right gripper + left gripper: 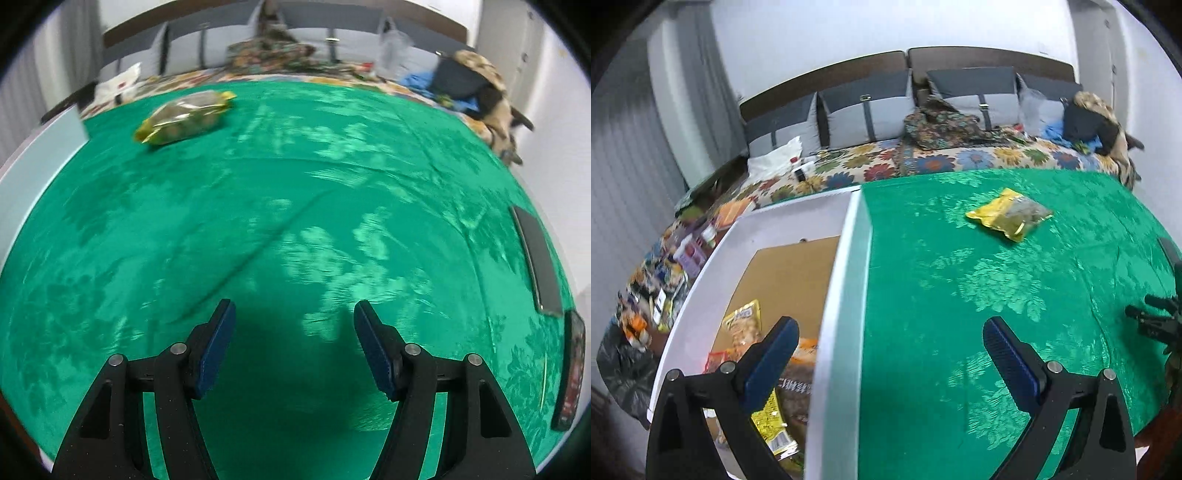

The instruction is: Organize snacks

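One snack packet (1010, 213) remained out on the green-clothed desk (960, 295), lying flat toward the far edge, roughly midway along it and well apart from both pairs of fingers. From the left gripper (886, 343) it lay ahead and a little to the right; from the right gripper (293, 325) it lay ahead and off to the left, close to the corner of the white box (846, 277) that showed at that view's left edge. The packet's long axis ran roughly along the desk's far edge, slightly slanted, so either gripper would likely meet it across its short width. Neither hand looked clearly nearer, though the right gripper seemed to have open cloth all the way to it. The left gripper hung over the near wall of the box, one finger above the box interior and the other above the cloth, its fingers spread wide with nothing between them. The right fingers stood moderately apart, also empty, over bare cloth. The packet was yellow at its ends with a clear window showing greenish-brown contents, puffy and crinkled. Several other packets (746, 325) already lay inside the box on its brown floor.
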Tool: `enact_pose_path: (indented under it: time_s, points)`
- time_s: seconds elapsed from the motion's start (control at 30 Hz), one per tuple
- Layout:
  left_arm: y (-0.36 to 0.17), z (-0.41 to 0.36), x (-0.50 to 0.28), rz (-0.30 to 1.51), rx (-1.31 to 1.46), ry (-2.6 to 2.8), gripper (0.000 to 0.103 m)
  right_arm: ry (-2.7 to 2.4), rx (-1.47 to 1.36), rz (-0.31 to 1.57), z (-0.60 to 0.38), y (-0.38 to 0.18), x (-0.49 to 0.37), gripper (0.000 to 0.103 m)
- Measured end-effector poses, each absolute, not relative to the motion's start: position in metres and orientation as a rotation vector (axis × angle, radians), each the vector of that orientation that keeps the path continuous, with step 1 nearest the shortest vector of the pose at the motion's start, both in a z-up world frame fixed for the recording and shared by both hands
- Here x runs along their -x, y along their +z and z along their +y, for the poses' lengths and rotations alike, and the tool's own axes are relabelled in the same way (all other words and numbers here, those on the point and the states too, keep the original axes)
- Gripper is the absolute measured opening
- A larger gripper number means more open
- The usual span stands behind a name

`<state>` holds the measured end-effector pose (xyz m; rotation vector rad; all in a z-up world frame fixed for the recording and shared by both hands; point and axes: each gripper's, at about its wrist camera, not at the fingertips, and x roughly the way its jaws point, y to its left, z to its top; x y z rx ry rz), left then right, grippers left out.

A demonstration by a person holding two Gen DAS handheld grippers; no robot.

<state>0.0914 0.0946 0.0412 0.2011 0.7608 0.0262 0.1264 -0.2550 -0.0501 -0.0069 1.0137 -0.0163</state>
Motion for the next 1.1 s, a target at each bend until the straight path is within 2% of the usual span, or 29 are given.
enact_pose_path:
  time_s: [0.27,0.47,0.63,0.9,1.1]
  points:
    - [0.024,0.063,-0.104,0.822,-0.158,-0.040,0.100,-0.043,-0.050,1.008,-0.261,-0.056,-0.125,0.070]
    - [-0.043,0.033,-0.124,1.004,-0.096,-0.148,0.100,-0.048,-0.041,0.964,-0.261,-0.061,-0.122,0.075]
    - [-0.065,0.015,-0.159,1.062,-0.055,-0.229,0.100,-0.052,-0.042,0.966,-0.261,-0.061,-0.122,0.078]
    - [-0.034,-0.022,-0.294,0.953,-0.067,-0.165,0.100,-0.054,-0.045,0.967,-0.262,-0.062,-0.121,0.080]
    - [-0.067,-0.023,-0.388,1.024,-0.028,0.101,0.099,-0.037,-0.058,0.967,-0.264,-0.062,-0.121,0.082]
